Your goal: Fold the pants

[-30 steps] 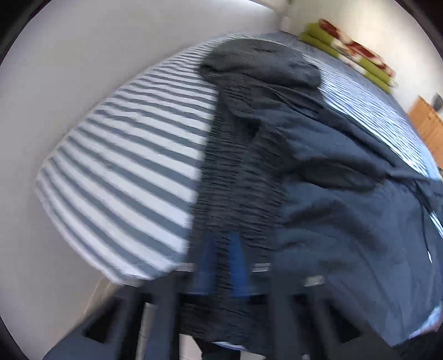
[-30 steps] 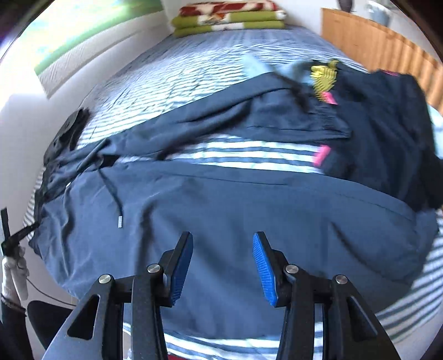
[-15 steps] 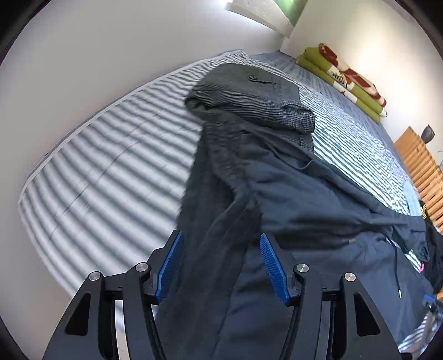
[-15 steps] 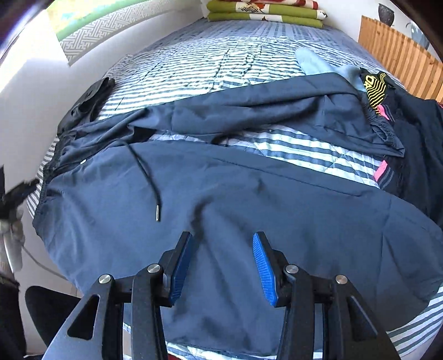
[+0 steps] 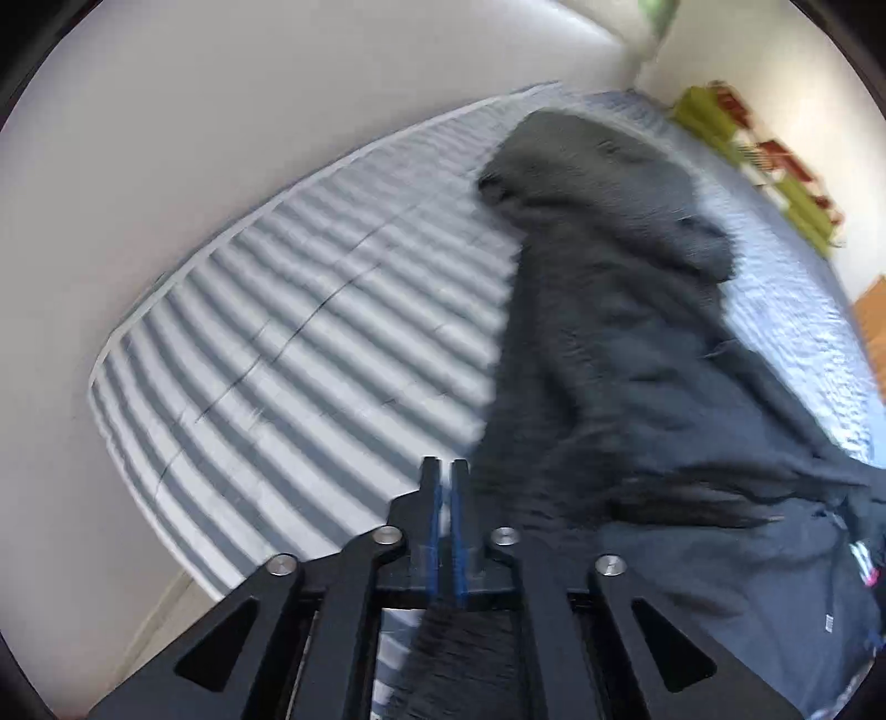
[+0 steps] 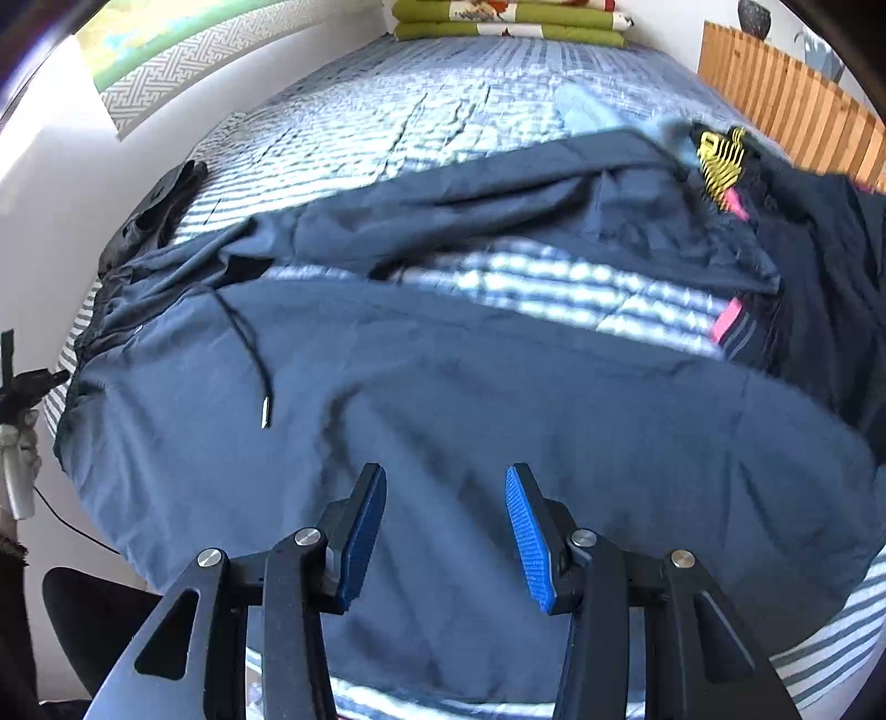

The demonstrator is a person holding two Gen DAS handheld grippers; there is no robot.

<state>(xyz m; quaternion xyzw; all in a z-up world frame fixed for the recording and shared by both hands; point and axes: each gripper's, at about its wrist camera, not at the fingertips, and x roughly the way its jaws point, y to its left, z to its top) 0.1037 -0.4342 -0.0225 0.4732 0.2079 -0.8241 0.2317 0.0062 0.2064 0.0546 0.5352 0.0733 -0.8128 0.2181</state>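
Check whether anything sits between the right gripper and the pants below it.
Nothing visible does. The right gripper hangs open directly over the navy pants; only the loose drawstring lies on the fabric, off to the left.

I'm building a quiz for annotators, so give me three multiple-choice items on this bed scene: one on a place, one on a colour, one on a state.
1. Where does the green cushion stack lie?
A. at the far end of the striped bedding
B. on the pants
C. on the floor
2. What colour are the pads of the right tool?
A. red
B. blue
C. white
3. How do the right tool's jaws stand?
A. shut on a sock
B. shut on a cushion
C. open, empty

Key: A, the stack sits against the far wall. B, both pads show blue. C, the pads stand apart above the navy pants.
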